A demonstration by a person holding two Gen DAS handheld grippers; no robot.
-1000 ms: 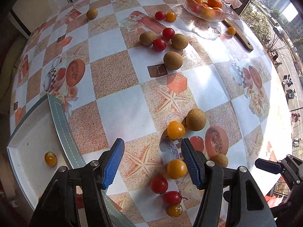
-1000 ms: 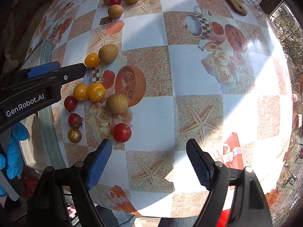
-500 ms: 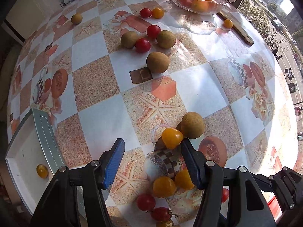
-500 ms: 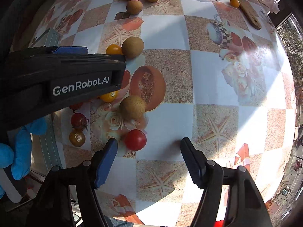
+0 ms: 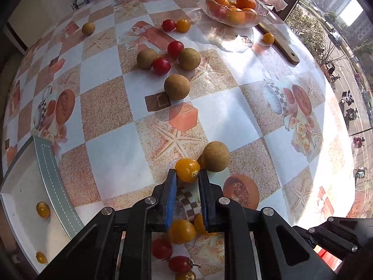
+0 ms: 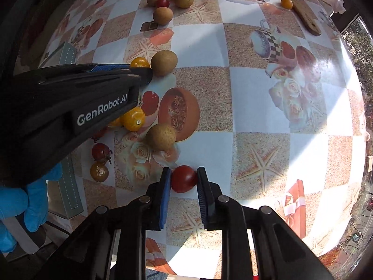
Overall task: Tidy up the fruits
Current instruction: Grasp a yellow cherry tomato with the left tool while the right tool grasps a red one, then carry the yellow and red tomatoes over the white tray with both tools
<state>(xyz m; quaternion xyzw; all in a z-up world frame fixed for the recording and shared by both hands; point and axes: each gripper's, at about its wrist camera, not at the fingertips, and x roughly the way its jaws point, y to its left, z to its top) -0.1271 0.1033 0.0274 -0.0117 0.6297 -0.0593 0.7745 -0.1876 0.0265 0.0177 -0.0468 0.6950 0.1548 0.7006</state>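
The left gripper (image 5: 187,175) had just been closing and was clenched on a small yellow cherry tomato (image 5: 187,169), its blue pads pressing the fruit from both sides while it sat on the checkered, flower-printed surface (image 5: 112,149), touching a round tan-brown fruit (image 5: 215,156). The right gripper (image 6: 183,179) had likewise just been closing and now grasped a round red cherry tomato (image 6: 183,178) between its blue pads, low on the same surface near its front edge.

In the left wrist view six tan-brown round fruits could be counted in all, the sixth half hidden behind the gripped tomato and its neighbour. Three red tomatoes lay in the far group and two more beneath the gripper. Loose yellow or orange tomatoes on the surface numbered six, counting the gripped one. Two further small yellow tomatoes lay inside the white tray with a grey stitched rim (image 5: 58,196) at the left. A clear glass bowl (image 5: 233,4) at the far side held oranges; their number could not be told. A blue-gloved hand (image 6: 25,200) showed in the right wrist view.
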